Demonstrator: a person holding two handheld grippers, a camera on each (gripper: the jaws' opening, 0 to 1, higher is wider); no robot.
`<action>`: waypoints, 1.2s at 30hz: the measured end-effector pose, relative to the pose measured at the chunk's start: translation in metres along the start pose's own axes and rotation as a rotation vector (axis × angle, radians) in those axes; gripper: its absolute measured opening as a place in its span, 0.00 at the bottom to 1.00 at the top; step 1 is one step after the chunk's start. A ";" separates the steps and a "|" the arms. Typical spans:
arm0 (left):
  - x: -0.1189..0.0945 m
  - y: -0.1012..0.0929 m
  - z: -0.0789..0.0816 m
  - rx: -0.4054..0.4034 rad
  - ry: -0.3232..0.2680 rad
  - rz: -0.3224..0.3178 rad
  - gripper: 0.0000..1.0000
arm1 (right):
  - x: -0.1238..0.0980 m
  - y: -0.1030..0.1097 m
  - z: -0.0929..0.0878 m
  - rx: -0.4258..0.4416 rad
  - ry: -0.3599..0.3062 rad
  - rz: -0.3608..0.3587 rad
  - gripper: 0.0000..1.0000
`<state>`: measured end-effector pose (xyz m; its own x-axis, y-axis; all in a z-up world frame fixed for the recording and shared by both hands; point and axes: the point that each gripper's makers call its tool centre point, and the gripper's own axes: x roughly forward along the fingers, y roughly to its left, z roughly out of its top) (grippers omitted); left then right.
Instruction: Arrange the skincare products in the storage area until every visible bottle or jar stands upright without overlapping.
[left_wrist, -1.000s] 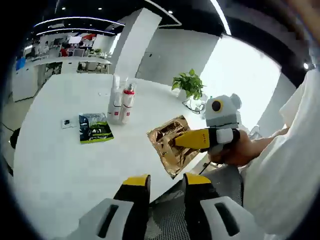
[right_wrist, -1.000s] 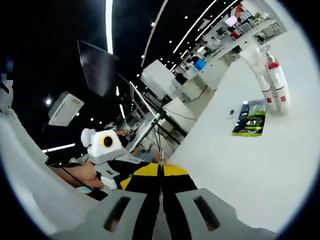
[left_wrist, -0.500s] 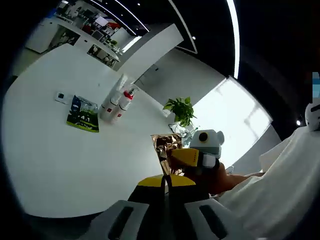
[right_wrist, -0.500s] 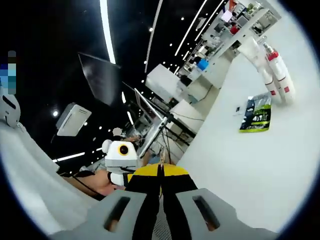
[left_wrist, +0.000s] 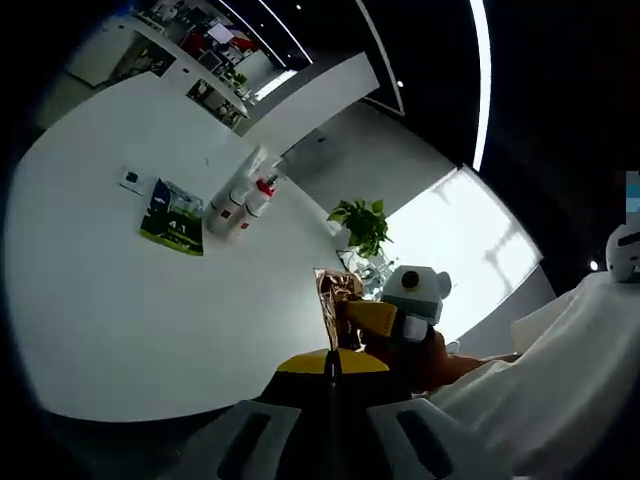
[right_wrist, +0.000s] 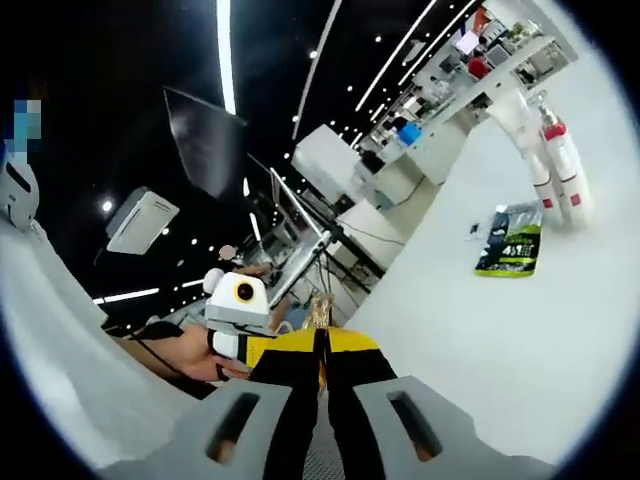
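Note:
Two white bottles with red caps (left_wrist: 243, 200) stand upright close together at the far side of the white table (left_wrist: 110, 300). A green-and-black sachet (left_wrist: 172, 216) lies flat beside them. In the right gripper view the bottles (right_wrist: 557, 170) and sachet (right_wrist: 510, 240) sit at the upper right. My right gripper (left_wrist: 352, 312) is shut on a crinkled gold foil packet (left_wrist: 333, 295) over the table's near edge; a gold sliver of the packet (right_wrist: 320, 312) rises edge-on from the right gripper (right_wrist: 322, 352) in its own view. My left gripper (left_wrist: 332, 364) is shut with nothing in it.
A potted green plant (left_wrist: 362, 222) stands at the table's far corner by a bright window. A small white tag (left_wrist: 130, 179) lies left of the sachet. A person's hand (right_wrist: 185, 352) and white sleeve (left_wrist: 540, 400) are close by. Office desks fill the background.
My left gripper's jaws, open one second ago, have shut with nothing in them. Both cameras have tilted, so the table sits differently in view. The gold packet stays in the right gripper.

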<state>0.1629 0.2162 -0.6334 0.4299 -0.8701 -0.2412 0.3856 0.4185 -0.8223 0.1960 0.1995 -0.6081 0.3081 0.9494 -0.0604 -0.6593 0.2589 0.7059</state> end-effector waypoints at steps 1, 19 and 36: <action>0.000 0.000 0.000 -0.004 -0.001 -0.001 0.00 | 0.000 0.000 0.000 0.005 0.002 0.002 0.01; -0.014 0.014 0.018 -0.033 -0.046 0.023 0.01 | -0.007 -0.021 0.004 -0.104 -0.017 -0.140 0.09; -0.023 0.037 0.050 -0.070 -0.104 0.070 0.01 | 0.001 -0.038 -0.053 -0.467 0.341 -0.267 0.24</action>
<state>0.2085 0.2653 -0.6323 0.5372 -0.8064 -0.2475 0.2955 0.4547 -0.8402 0.1848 0.2002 -0.6721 0.3186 0.8245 -0.4677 -0.8430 0.4720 0.2579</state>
